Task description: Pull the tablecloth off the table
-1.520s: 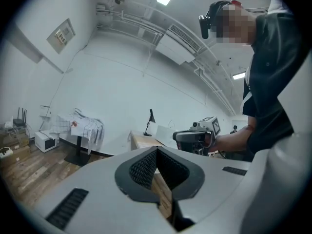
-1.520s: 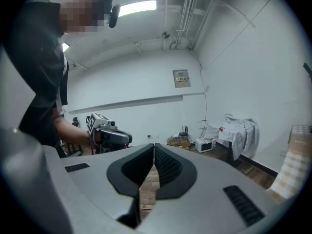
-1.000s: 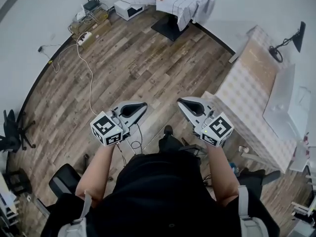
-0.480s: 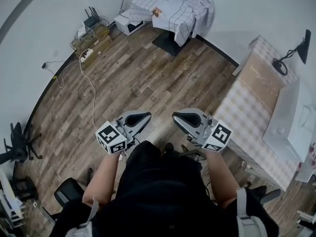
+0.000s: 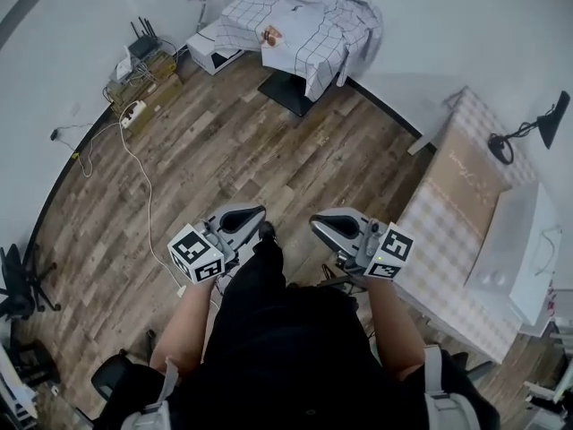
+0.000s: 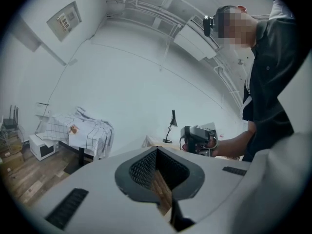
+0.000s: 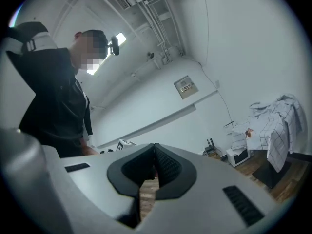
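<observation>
The grey left gripper [image 5: 243, 218] and right gripper [image 5: 331, 225] are fully closed and empty, side by side, with the white black-checked fabric tablecloth [image 5: 309, 25] draping the small counter [image 5: 285, 92] well apart, straight ahead across the wooden plank floor [image 5: 224, 150], about equally far from both.

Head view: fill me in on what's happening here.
A person stands on the wood floor holding a gripper in each hand. The left gripper and the right gripper are both shut, with nothing between the jaws. The checked tablecloth is still draped over the small table by the far wall, with a small orange item on top. Neither gripper is near it, so the pull has not begun.
</observation>
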A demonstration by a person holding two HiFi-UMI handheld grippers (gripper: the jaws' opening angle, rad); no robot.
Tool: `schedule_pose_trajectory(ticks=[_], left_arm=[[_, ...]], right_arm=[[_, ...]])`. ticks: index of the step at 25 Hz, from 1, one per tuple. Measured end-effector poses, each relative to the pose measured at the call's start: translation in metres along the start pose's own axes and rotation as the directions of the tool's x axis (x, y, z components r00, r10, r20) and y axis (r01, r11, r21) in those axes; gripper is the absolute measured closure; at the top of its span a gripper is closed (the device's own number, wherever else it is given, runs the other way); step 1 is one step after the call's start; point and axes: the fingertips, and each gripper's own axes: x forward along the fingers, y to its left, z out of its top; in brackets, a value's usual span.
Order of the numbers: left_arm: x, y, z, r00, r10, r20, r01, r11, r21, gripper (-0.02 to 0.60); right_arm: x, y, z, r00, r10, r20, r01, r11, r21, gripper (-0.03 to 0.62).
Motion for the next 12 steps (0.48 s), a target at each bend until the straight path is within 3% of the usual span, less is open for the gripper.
schedule_pose_trajectory(ticks=[5,12], left_arm=[[0.032,0.095,0.044,0.998,-0.012,0.057,0.012,1.0,-0.005,0.571],[0.053,0.194,0.093,0.999,-0.047,0.027,0.046,0.998,0.037,0.571]], right_arm=[[0.049,-0.091,0.034,0.999,-0.053,0.013,0.053,0.998,0.027,0.576],[0.119,-0.189,0.093,0.996,-0.069,0.061,0.067,0.997,0.029,0.574]])
